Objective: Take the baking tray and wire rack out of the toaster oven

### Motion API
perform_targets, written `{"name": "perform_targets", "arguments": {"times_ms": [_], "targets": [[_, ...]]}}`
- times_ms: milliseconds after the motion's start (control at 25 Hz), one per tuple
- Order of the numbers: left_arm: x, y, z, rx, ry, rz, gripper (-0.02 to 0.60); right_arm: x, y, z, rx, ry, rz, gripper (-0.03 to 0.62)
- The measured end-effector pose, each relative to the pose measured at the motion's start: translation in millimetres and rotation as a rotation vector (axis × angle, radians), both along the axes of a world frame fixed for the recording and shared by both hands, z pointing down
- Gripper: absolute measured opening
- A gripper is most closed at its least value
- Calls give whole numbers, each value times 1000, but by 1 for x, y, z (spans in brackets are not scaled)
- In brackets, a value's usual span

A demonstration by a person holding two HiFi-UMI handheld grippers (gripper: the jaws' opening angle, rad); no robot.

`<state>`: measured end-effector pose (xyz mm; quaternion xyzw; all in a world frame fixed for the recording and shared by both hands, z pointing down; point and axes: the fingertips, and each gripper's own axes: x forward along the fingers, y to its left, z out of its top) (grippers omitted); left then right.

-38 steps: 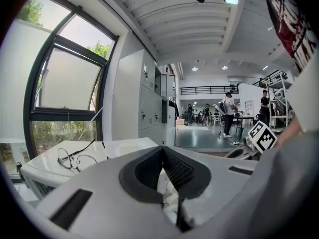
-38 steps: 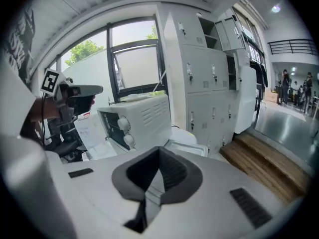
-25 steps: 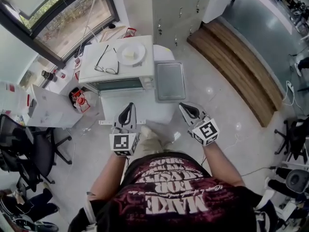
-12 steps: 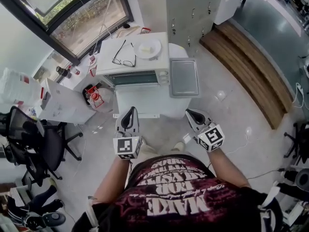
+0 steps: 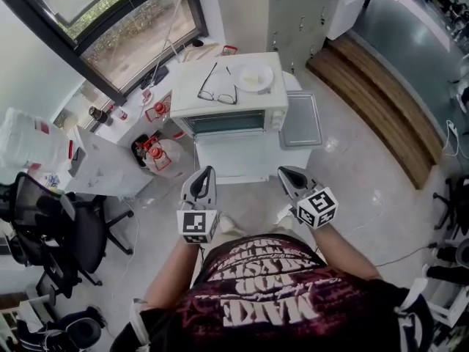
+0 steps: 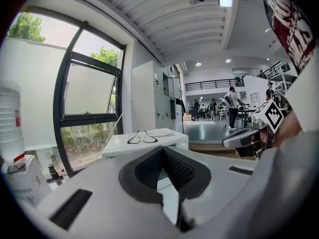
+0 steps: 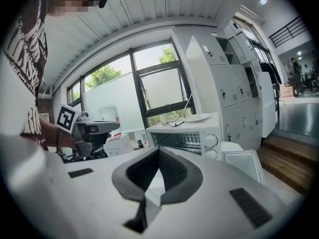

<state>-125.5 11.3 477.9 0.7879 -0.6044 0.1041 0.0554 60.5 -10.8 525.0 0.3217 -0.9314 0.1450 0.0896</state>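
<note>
A white toaster oven point(image 5: 231, 97) stands on a white table point(image 5: 242, 163) with its glass door shut. Glasses point(image 5: 217, 86) and a white plate point(image 5: 254, 77) lie on its roof. A grey baking tray point(image 5: 300, 119) lies flat just right of the oven; in the right gripper view the tray point(image 7: 244, 164) sits beside the oven point(image 7: 187, 136). I see no wire rack. My left gripper point(image 5: 200, 185) and right gripper point(image 5: 289, 176) hover side by side over the table's near edge, both shut and empty, a short way from the oven door.
A big window runs behind and left of the oven. A black office chair point(image 5: 66, 233), a water jug point(image 5: 29, 141) and red-topped canisters point(image 5: 155, 151) crowd the floor at left. Grey lockers point(image 5: 300, 6) and a wooden step point(image 5: 374, 101) lie at right.
Both shut grippers drew back from above the table to its near edge. The view swung, so the oven and tray now sit further right in the head view.
</note>
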Motion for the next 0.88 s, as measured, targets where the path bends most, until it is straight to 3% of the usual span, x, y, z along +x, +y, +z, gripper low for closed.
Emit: {"name": "perform_targets", "arguments": {"times_ms": [520, 880], "targets": [[-127, -12, 14, -6, 13, 74, 6, -114, -7, 11, -42, 44, 102, 3], [-137, -18, 37, -55, 51, 95, 6, -123, -12, 34, -180, -6, 159, 3]]}}
